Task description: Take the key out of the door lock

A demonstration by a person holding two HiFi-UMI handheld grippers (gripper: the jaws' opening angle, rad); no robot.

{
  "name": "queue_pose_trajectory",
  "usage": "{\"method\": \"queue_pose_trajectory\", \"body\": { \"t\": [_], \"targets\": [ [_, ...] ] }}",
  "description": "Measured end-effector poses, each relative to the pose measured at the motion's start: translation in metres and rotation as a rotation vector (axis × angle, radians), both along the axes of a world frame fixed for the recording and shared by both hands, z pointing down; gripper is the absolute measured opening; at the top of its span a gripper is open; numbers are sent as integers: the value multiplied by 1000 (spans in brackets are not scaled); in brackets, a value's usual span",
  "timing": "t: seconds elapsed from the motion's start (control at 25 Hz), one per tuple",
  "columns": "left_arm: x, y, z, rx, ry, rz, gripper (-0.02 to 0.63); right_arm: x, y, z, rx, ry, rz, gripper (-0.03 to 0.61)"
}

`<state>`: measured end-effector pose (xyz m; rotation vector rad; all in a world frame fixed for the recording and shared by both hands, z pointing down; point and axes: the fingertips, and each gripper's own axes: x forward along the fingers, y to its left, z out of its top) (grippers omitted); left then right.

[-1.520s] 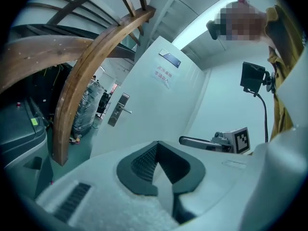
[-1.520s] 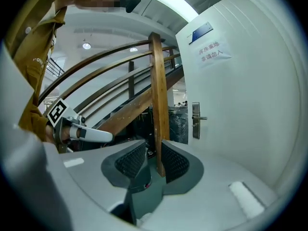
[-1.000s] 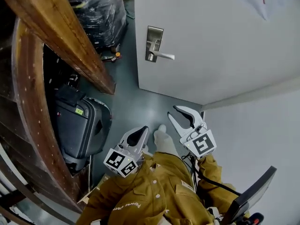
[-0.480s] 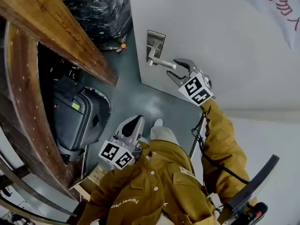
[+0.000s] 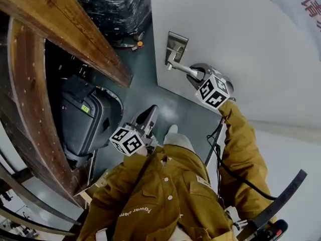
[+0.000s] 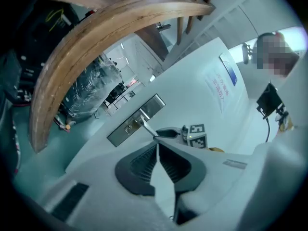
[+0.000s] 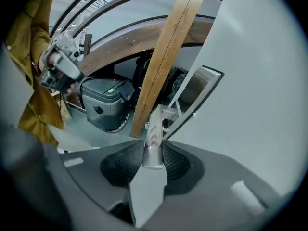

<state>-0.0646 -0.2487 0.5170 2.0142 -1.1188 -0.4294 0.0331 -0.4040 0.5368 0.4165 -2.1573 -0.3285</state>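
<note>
Door (image 5: 241, 44): handle (image 5: 181, 69) between closing right gripper (image 5: 197, 77) jaws

Brushed metal lever handle (image 5: 183, 69) and lock plate (image 5: 176, 43), smooth matt door (image 5: 241, 34), glossy varnished wooden beam (image 5: 75, 36).

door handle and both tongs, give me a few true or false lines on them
1. The door handle lies between the right tongs. True; they are closing on it.
2. The left tongs are wide open. False: they are shut, with nothing between them.
3. The left tongs touch the door. False: they hang low by the person's jacket, apart from it.
4. A dark case stands beside the wooden beam. True.
</note>
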Motion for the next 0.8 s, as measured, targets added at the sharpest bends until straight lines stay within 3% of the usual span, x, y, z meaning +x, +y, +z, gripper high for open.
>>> {"method": "queue_pose_trajectory", "body": {
  "t": [0.08,0.16,0.28,0.32,0.48,0.6,0.64,0.72,0.8],
  "targets": [
    [-2,-35,22,-51,104,4,156,-1,0,0,-2,4,4,124],
    [-5,-73,44,-114,223,-10,231,-2,0,0,-4,10,10,124],
    [-2,-127,60,-168,492,-62,247,-1,1,1,-8,18,27,124],
    [-1,-141,70,-189,539,-85,240,-1,1,1,-10,19,33,124],
    [11,-177,88,-201,619,-94,229,-2,0,1,-10,35,47,124],
    [18,-193,98,-236,628,-125,191,-1,-3,0,-12,39,59,124],
    [18,-196,100,-246,624,-138,166,-1,-2,0,-15,40,63,124],
    [19,-198,99,-246,613,-156,37,-1,-1,2,-21,44,68,124],
    [21,-199,95,-245,618,-156,23,0,-2,2,-22,55,72,124]
  ]
}}
